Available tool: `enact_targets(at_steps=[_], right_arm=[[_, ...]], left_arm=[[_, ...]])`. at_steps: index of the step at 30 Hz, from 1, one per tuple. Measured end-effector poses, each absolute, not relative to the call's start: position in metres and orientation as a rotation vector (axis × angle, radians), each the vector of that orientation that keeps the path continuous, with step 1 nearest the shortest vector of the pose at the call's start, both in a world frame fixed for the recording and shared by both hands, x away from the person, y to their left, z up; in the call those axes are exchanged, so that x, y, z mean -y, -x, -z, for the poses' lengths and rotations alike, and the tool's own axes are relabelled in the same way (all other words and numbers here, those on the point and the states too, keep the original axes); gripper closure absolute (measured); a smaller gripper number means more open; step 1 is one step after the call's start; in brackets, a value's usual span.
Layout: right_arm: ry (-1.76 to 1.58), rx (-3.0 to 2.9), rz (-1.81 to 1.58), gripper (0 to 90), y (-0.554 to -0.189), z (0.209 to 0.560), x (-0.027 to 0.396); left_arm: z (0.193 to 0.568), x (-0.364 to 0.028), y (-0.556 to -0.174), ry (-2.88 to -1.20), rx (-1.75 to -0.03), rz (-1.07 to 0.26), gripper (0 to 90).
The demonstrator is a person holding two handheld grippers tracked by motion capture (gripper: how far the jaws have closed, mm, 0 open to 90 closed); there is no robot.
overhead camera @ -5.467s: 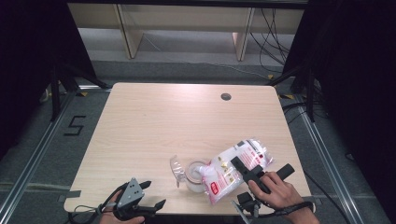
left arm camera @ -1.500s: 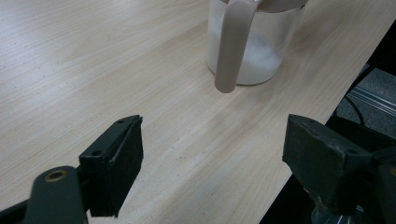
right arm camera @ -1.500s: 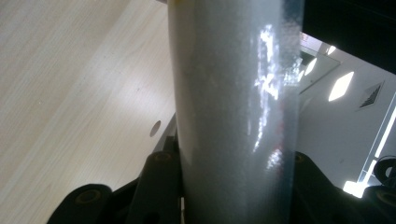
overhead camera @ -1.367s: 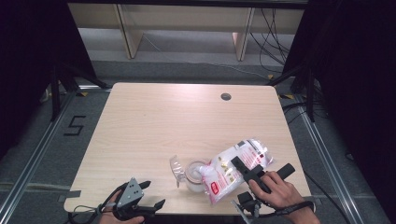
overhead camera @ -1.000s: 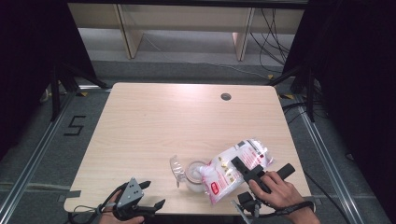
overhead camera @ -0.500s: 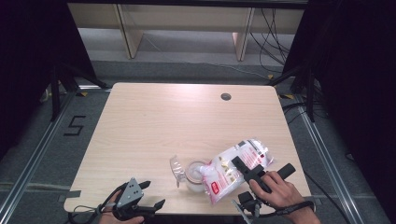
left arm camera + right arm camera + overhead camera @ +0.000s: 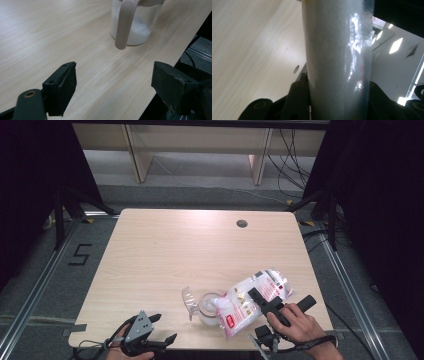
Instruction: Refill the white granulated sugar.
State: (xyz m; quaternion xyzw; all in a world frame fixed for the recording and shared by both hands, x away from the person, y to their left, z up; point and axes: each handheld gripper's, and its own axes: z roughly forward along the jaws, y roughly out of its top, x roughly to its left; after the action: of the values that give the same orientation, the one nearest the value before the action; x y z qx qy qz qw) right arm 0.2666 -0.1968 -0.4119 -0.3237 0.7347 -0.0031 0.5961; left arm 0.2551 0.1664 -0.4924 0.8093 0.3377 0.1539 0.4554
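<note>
**Nothing moved: bag held tipped over the jar**

The right gripper [image 7: 260,301] kept its jaws clamped on the bag [image 7: 250,300], tipped over the jar [image 7: 209,306] at the table's [image 7: 165,250] six o'clock edge. The left gripper [image 7: 159,330], jaws apart, waited at seven o'clock. Pouring looked unfinished.

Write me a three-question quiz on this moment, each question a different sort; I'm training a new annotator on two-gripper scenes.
1. True or false: the left gripper is clamped on the jar's handle.
2. Which gripper holds the bag tilted over the jar? A) left B) right C) neither
3. Fill in: the jar already holds some white ____.

Key
1. False. In the left gripper view its jaws stand wide apart with bare table between them, short of the handle.
2. B. The right gripper is shut on the bag, whose mouth end sits at the jar's rim.
3. Powder, visible through the clear wall.
</note>
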Motion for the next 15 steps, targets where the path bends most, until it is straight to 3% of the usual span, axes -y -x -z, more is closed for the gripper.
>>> enact_targets(at_steps=[15], right_arm=[[0.748,-1.703,0.000,72.0,-0.2669,0.4123,0.1973]], left_arm=[[0.4924,-0.1664,-0.2551,-1.998,-0.831,-0.380,19.8]])
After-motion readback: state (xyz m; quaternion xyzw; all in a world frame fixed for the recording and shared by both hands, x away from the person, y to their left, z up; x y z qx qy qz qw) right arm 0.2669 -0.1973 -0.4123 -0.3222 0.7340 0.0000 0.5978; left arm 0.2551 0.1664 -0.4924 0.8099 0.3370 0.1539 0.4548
